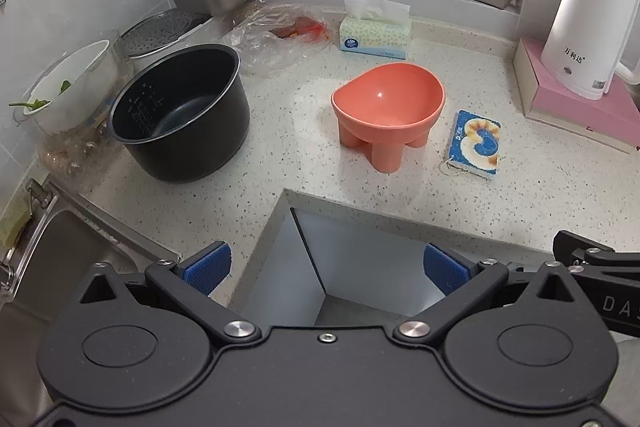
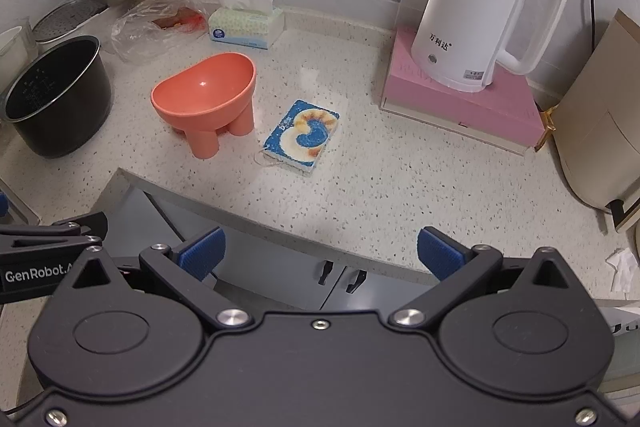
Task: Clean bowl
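Task status: not started. The bowl [image 1: 387,107], a footed orange vessel, stands upright on the surface [image 1: 304,155], with the sponge [image 1: 475,143] lying just beside it, apart from it. Neither item is touched. The left hand-held gripper [image 1: 326,267] and the right hand-held gripper [image 2: 320,253] both hover short of the surface edge, jaws fully spread and empty. Remaining: take the sponge, steady the bowl, and wipe it.
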Demonstrator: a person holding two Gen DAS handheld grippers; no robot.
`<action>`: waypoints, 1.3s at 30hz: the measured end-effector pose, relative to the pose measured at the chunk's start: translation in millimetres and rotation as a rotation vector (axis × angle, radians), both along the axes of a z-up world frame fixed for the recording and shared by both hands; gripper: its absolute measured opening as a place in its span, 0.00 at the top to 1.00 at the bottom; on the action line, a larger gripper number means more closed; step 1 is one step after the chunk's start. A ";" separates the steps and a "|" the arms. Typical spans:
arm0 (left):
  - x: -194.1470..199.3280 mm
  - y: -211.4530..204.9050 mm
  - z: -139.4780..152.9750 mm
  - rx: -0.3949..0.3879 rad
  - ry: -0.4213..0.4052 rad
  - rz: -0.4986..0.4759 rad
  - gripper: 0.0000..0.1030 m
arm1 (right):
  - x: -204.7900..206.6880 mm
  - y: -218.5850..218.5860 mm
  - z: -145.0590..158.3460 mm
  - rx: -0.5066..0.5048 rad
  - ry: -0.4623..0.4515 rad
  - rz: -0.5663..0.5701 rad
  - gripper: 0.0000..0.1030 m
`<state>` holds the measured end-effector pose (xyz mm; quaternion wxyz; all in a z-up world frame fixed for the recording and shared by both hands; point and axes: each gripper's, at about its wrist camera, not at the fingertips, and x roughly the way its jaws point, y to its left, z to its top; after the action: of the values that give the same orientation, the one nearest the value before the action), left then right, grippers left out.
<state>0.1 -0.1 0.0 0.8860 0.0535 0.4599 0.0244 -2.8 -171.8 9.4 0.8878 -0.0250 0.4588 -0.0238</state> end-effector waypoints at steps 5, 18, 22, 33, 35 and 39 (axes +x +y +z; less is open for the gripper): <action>1.4 -1.6 0.2 0.000 0.002 -0.002 0.00 | 1.3 0.2 0.4 -0.004 0.002 0.000 0.00; 4.7 -2.3 -4.4 0.000 0.011 -0.006 0.00 | 3.8 -1.6 -2.4 -0.008 0.012 0.008 0.00; 8.9 -5.8 -7.5 -0.002 0.012 -0.008 0.00 | 10.7 -5.4 -6.0 -0.012 0.010 0.027 0.00; 33.6 -27.9 -23.6 0.064 0.022 0.013 0.00 | 36.9 -42.8 -28.8 0.033 -0.092 0.173 0.00; 39.8 -29.7 -26.5 0.066 0.015 0.014 0.00 | 40.0 -52.9 -39.1 0.056 -0.125 0.228 0.00; 47.9 -25.7 -32.6 0.026 -0.012 0.023 0.00 | 57.2 -59.0 -54.9 0.064 -0.092 0.354 0.00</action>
<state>48.0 -25.9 -32.5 0.8877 0.0594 0.4547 0.0410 54.4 -230.8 -45.5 0.8985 -0.0760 0.4069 0.1462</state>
